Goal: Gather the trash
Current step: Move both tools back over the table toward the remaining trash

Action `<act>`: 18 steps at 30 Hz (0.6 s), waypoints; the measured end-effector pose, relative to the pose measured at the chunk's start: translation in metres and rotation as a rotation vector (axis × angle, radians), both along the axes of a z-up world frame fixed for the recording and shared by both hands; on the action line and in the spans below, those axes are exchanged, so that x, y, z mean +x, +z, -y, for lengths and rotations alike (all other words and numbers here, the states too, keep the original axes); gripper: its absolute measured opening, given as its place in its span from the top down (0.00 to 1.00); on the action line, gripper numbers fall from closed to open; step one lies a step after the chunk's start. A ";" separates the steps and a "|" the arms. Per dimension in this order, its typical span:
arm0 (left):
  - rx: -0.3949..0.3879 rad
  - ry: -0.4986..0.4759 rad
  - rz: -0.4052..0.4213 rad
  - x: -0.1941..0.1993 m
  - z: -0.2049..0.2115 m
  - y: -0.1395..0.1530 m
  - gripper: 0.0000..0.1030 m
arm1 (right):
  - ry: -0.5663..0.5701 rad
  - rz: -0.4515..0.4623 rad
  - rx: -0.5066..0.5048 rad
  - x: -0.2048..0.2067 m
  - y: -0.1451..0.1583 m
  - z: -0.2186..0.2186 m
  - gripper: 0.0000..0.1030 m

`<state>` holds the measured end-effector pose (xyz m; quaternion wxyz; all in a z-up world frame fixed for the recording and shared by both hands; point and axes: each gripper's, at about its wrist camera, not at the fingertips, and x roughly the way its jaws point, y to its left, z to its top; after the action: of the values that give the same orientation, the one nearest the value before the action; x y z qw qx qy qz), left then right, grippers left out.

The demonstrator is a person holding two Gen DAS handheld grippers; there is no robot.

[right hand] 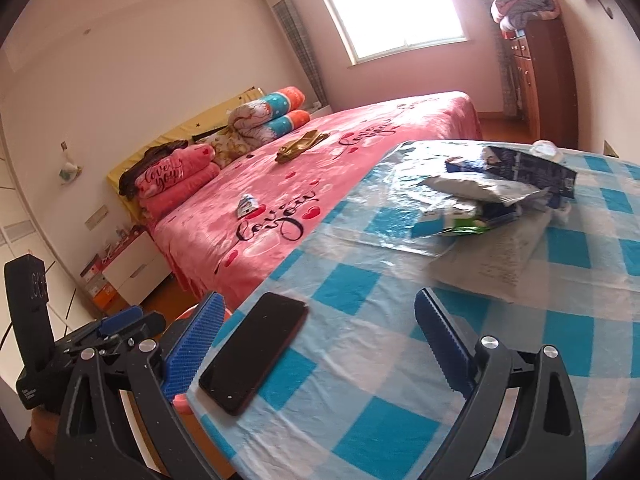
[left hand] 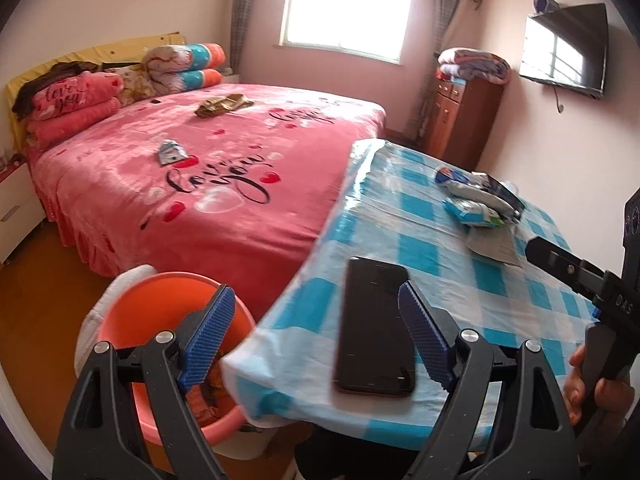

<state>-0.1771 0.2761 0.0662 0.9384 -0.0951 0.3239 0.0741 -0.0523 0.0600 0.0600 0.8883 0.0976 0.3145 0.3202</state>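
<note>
A pile of wrappers and packets [left hand: 482,198] [right hand: 496,196] lies on the far part of the blue-checked table [left hand: 440,256] [right hand: 360,400], on a grey paper sheet [right hand: 492,264]. An orange bin [left hand: 160,312] holding some trash stands on the floor left of the table. A small wrapper [left hand: 171,151] [right hand: 246,204] and a gold-brown wrapper [left hand: 222,105] [right hand: 302,145] lie on the pink bed [left hand: 132,184] [right hand: 224,236]. My left gripper [left hand: 316,328] is open and empty, spanning the bin's rim and the table's corner. My right gripper [right hand: 316,340] is open and empty over the table's near edge.
A black phone [left hand: 376,324] [right hand: 254,352] lies flat on the table's near corner, between the jaws in both views. Folded quilts and pillows [left hand: 120,80] sit at the bed's head. A brown cabinet [left hand: 464,116] stands past the table; a white nightstand [left hand: 16,208] is at far left.
</note>
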 end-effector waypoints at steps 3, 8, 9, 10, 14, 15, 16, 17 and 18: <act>-0.006 -0.027 -0.023 0.006 0.014 -0.001 0.18 | -0.022 0.015 -0.004 0.002 0.001 0.012 0.08; 0.015 -0.066 -0.055 0.015 0.035 0.000 0.18 | -0.058 0.013 0.008 0.009 0.000 0.033 0.07; 0.017 -0.071 -0.066 0.018 0.038 0.000 0.18 | -0.064 0.010 0.012 0.010 -0.001 0.037 0.07; 0.016 -0.079 -0.083 0.021 0.042 -0.001 0.18 | -0.076 0.008 0.016 0.012 -0.001 0.043 0.07; 0.015 -0.093 -0.108 0.029 0.053 -0.003 0.18 | -0.109 0.004 0.022 0.019 -0.004 0.059 0.07; 0.019 -0.096 -0.113 0.031 0.056 -0.003 0.18 | -0.119 0.003 0.024 0.020 -0.005 0.063 0.07; 0.021 -0.101 -0.117 0.033 0.060 -0.004 0.18 | -0.129 0.002 0.026 0.021 -0.005 0.068 0.07; 0.023 -0.110 -0.121 0.035 0.064 -0.004 0.18 | -0.136 0.001 0.027 0.023 -0.005 0.072 0.07; 0.027 -0.116 -0.123 0.037 0.067 -0.004 0.18 | -0.144 -0.001 0.028 0.024 -0.006 0.076 0.07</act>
<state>-0.1400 0.2088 0.0624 0.9206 -0.0590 0.3848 0.0297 -0.0279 -0.0157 0.0545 0.9074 0.1329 0.3025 0.2596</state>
